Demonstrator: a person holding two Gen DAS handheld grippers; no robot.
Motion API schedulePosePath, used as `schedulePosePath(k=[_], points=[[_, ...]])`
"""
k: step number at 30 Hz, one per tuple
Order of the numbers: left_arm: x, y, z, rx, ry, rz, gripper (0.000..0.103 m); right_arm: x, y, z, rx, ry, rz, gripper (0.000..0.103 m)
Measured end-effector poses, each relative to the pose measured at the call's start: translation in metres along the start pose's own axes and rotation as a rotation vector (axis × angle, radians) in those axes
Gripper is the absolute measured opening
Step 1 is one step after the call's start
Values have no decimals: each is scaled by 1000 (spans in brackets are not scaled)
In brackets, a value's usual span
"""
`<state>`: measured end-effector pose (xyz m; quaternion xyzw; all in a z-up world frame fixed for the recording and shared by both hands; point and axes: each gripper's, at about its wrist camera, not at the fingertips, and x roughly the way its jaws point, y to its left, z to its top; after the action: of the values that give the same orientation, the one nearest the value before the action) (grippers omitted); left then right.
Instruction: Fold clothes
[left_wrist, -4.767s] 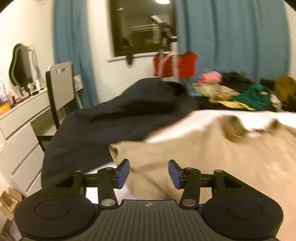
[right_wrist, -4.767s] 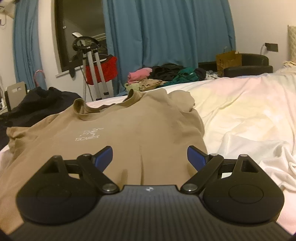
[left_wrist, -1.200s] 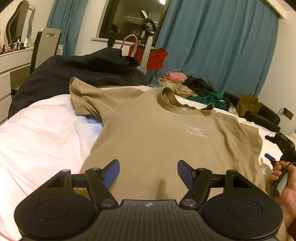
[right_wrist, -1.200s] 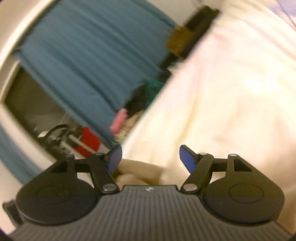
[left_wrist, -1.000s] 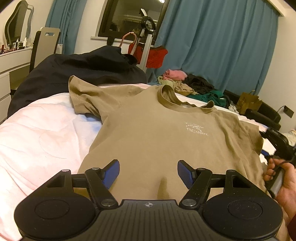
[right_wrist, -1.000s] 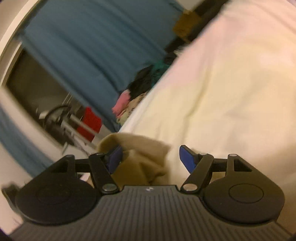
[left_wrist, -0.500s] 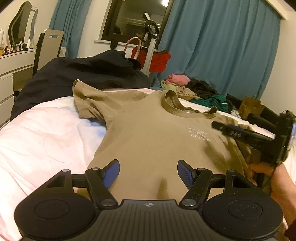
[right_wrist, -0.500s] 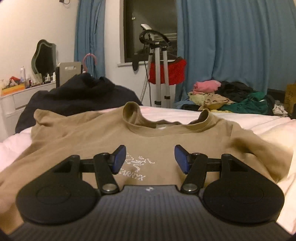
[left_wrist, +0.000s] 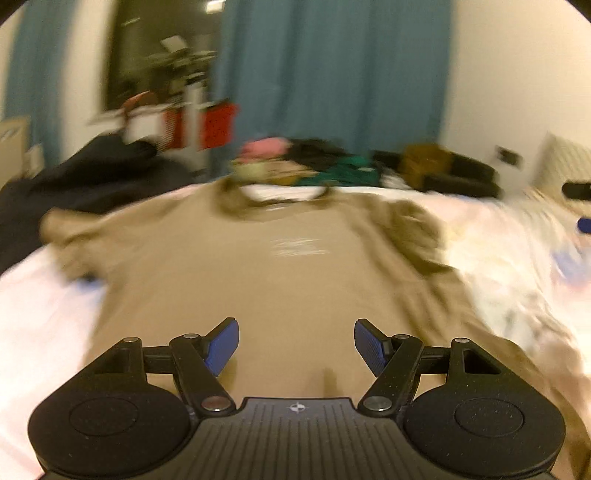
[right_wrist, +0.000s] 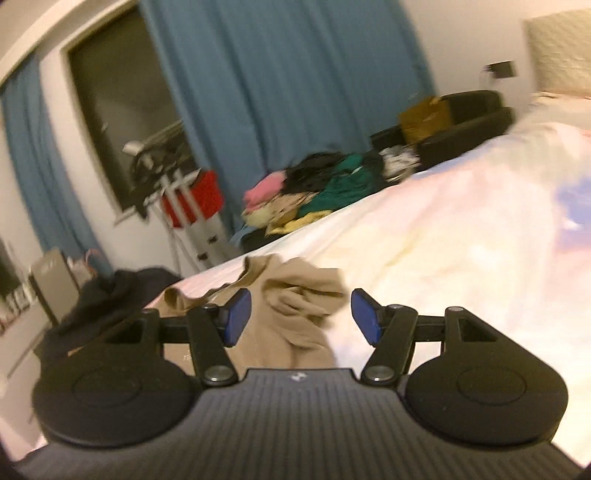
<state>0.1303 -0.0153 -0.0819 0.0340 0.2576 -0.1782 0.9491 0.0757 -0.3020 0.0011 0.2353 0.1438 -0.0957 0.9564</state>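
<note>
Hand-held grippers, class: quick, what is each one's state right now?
Left hand-held gripper: open, holding nothing, above the tan T-shirt.
Right hand-held gripper: open, holding nothing.

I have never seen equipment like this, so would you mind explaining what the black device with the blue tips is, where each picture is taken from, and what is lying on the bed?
There is no robot here: a person holds a two-finger gripper in each hand, and a wide-angle camera on each one looks forward along its fingers. One picture comes from the left gripper, the other from the right gripper. The blue tips are pads on the jaws. Both pairs of jaws stand wide apart and hold nothing. On the white bed a tan T-shirt lies spread face up, collar away from the camera. The right view shows its crumpled sleeve ahead of the jaws. A pile of clothes sits beyond the bed, before blue curtains. Both pictures are blurred.
</note>
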Motion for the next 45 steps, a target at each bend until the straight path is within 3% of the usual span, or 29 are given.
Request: schedulePosePath(k=[2,5,10,14,18,21,23,24,25,27,30,33,36,40,41,43,45], points=[[9,-27,8,84,-24,-37,71,-20,-17,-6,48,-35,-35,63],[36,-71,25,162,-36,-80,71,-18,-29,-4,43,-92,-116,63],[109,-154,59,283,-14,-138,69,-8,-53,-4,74,-172,-207,63],[180,-209,77,385,1,-91,67,13,-81,-10,143,-147,-255,64],[249,-229,90,343,92,-1,58,32,-102,-16,229,-95,-265,63],[298,-236,99,290,163,80,50,42,-103,-20,225,-79,-255,64],[310,-238,107,279,183,87,37,48,-104,-23,230,-71,-252,63],[316,-240,110,274,193,90,20,50,-105,-24,237,-65,-249,63],[322,-241,114,268,203,94,12,51,-105,-25,244,-61,-247,63],[334,-243,122,258,223,100,9,50,-104,-26,256,-56,-245,63],[328,-245,151,177,216,22,7,49,-106,-26,272,-66,-254,63],[325,-229,187,3,166,-152,7,49,-108,-26,275,-78,-266,64],[323,-212,223,-172,114,-325,10,50,-108,-26,272,-83,-274,63],[296,-194,206,-144,109,-336,44,55,-105,-29,249,-74,-266,64],[289,-190,201,-136,108,-338,47,57,-104,-30,244,-69,-262,63],[276,-181,192,-122,105,-343,64,60,-101,-32,239,-54,-245,63],[262,-172,183,-107,103,-348,72,63,-98,-33,229,-37,-228,63]])
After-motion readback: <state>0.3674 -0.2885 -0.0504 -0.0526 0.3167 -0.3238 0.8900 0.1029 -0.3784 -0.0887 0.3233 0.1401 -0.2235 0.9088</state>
